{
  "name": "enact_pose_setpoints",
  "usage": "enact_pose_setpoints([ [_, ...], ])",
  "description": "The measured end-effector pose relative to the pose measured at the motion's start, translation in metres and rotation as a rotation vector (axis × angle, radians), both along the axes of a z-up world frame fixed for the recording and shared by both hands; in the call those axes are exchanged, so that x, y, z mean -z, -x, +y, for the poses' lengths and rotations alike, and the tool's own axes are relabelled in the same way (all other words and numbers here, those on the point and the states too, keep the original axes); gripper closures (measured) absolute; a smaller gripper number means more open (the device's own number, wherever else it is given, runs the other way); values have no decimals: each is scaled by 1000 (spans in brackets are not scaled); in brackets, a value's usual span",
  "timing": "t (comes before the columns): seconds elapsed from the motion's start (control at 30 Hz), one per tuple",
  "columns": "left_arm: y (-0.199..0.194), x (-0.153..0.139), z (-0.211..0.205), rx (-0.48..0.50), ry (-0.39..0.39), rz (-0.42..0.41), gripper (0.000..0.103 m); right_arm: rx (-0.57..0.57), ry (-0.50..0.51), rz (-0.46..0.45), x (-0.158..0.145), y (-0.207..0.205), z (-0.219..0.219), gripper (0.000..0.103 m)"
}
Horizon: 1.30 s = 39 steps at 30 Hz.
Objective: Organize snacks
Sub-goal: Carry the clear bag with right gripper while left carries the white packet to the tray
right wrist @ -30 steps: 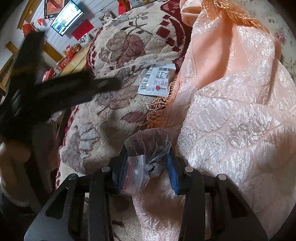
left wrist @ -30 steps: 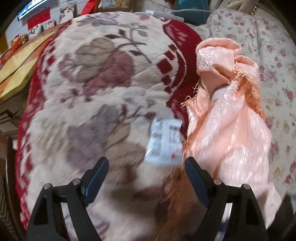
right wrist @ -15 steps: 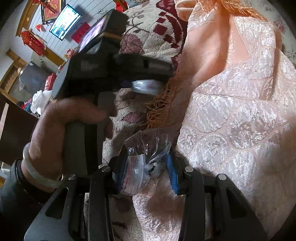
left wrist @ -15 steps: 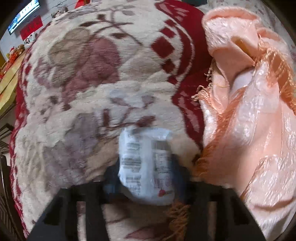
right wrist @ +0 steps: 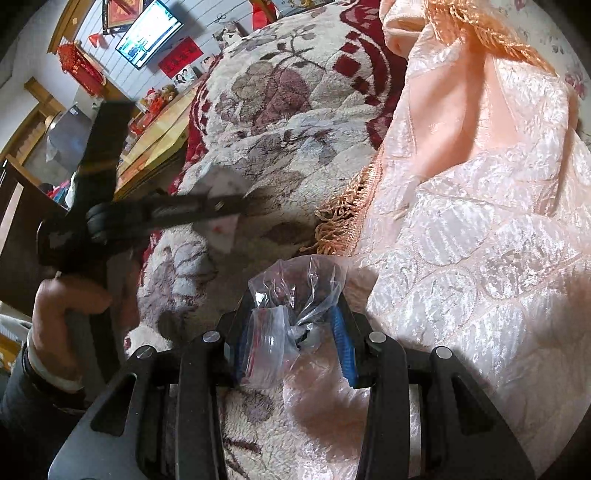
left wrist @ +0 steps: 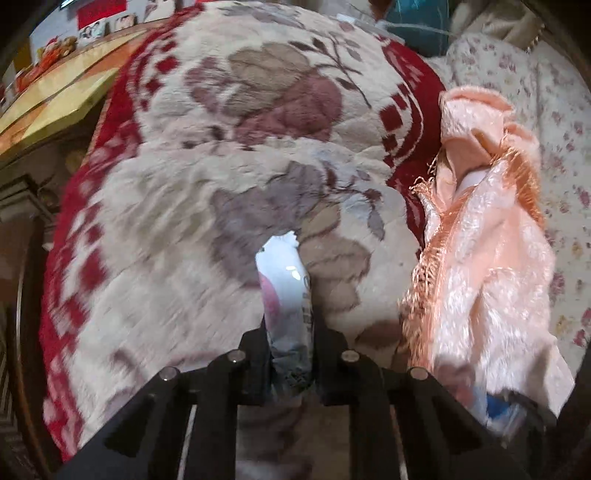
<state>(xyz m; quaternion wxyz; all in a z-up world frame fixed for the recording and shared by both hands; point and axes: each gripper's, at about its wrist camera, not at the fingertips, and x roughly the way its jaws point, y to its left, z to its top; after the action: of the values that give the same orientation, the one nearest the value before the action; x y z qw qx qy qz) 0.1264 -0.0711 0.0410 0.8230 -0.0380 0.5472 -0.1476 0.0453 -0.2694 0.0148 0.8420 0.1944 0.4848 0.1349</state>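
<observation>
We see a home bedroom: floral blanket (left wrist: 258, 122) across the bed, wall television (right wrist: 149, 33) and red decorations (right wrist: 79, 66) upper left.

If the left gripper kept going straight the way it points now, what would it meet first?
Most likely the floral plush blanket. The left gripper is shut on the white snack packet, which sticks out ahead of the fingers, so the packet's tip would probably touch first. Depth is unclear.

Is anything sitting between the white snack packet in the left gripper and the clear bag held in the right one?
Nothing visible. The left gripper, whose jaws have just been closing, pinches the white snack packet above the floral blanket. The right gripper holds the clear bag with only blanket between them; the peach cloth lies off to the side.
</observation>
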Motion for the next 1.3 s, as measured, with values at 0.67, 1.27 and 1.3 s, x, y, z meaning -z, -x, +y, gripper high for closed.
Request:
enact_pose_setpoints([
  [0.67,128,-41,130,-177,-96,-108,84,-246,-22,-37,-25,33,109,66],
  [1.27,195,-66,273,-457,-145,-203,84,-575,45,-108,-73,51,272,66],
  [1.3,198,-65,281,-474,-145,-202,84,-594,53,-112,-75,52,281,66],
])
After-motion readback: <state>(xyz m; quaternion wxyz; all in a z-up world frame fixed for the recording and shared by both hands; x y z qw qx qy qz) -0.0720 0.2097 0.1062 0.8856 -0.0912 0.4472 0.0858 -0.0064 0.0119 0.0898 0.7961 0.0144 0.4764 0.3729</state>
